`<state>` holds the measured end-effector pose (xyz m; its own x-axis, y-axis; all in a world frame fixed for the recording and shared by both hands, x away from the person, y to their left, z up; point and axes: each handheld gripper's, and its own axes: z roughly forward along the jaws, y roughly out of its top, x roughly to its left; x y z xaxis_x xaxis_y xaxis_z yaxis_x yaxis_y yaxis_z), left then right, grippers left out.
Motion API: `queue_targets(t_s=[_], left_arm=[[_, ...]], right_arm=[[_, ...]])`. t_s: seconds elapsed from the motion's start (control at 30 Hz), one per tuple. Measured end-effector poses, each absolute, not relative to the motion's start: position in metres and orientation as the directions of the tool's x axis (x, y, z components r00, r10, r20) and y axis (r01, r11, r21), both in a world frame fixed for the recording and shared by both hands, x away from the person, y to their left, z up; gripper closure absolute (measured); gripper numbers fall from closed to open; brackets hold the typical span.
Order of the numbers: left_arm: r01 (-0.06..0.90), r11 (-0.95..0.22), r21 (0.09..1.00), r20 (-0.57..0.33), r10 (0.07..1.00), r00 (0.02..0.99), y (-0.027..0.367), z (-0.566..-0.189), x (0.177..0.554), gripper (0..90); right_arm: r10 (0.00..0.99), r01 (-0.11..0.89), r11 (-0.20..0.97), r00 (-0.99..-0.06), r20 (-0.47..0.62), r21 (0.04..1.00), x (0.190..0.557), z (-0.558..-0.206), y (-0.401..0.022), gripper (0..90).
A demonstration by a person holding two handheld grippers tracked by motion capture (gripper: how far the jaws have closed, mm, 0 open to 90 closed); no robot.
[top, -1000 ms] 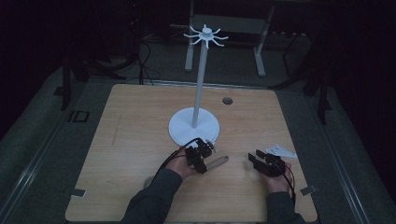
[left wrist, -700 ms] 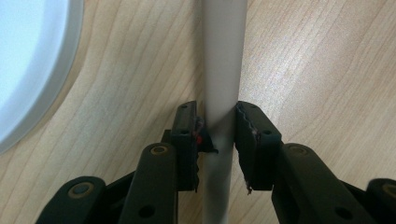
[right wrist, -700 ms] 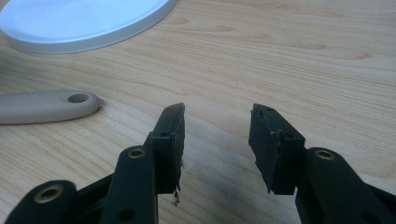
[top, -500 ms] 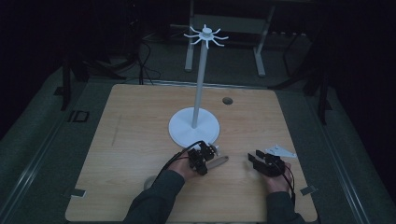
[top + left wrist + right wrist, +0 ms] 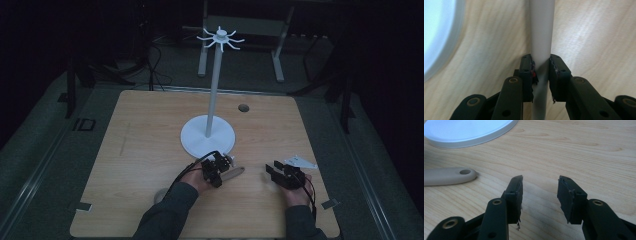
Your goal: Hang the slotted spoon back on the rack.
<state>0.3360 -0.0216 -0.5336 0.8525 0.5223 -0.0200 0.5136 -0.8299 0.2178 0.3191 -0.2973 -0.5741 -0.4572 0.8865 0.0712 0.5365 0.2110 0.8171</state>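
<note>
Light wooden table (image 5: 140,130) with a round cable hole (image 5: 243,107) near its far edge, standing on dark carpet (image 5: 45,150); beyond it, black cables (image 5: 155,65) at left and a grey metal frame's legs (image 5: 280,55) at centre.

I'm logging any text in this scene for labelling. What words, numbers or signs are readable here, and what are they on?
"ID": pale marking on the dark floor left of the light wooden table; it may be a shape rather than letters.
Nothing else readable: none on the white round-based stand, the beige handle, or either tool.
</note>
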Motion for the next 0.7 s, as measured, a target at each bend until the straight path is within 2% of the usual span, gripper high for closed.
queue_targets(t_s=[0.7], left_arm=[[0.571, -0.712, 0.409, -0.003, 0.625, 0.781, 0.008, -0.497, 0.338, 74.6]], right_arm=[[0.890, 0.538, 0.206, -0.450, 0.072, 0.817, 0.320, -0.575, -0.297, 54.3]])
